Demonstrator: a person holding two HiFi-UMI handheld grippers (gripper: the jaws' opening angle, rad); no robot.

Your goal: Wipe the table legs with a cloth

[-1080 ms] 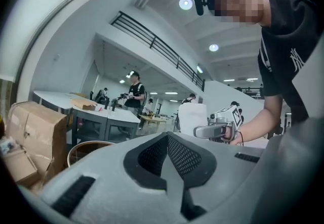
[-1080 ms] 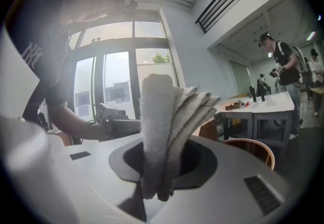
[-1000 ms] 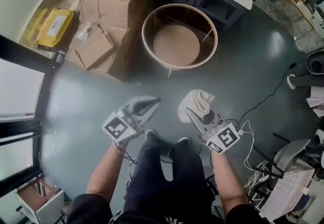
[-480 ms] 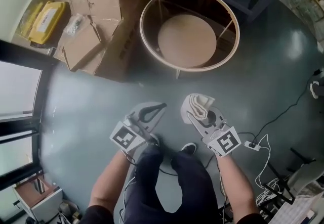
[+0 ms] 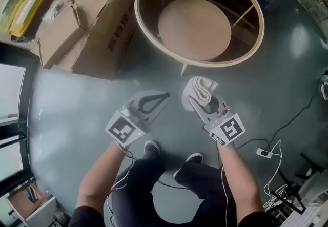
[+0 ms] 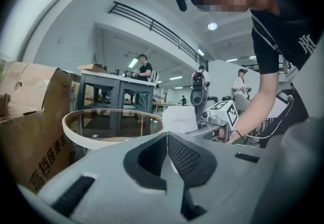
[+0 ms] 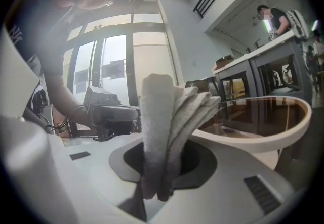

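Head view | right gripper (image 5: 201, 104) gripped folded cloth (image 5: 201, 91) | left gripper (image 5: 163, 97) jaws together, empty | table leg (image 5: 183, 69) stood just beyond cloth, nearer right gripper

Your folded white cloth (image 5: 201, 93) looks rough, like towelling. At twelve o'clock, the round table (image 5: 155, 47) has a smooth pale wooden rim and a glossy glass tabletop.

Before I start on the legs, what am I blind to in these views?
- Head view: the table rim and dark top hide most of the legs; only one leg tip shows clear.
- Left gripper view: the left gripper, jaws shut and empty, cuts off the table below its rim with its own body.
- Right gripper view: the cloth clamped in the right gripper blocks the middle.
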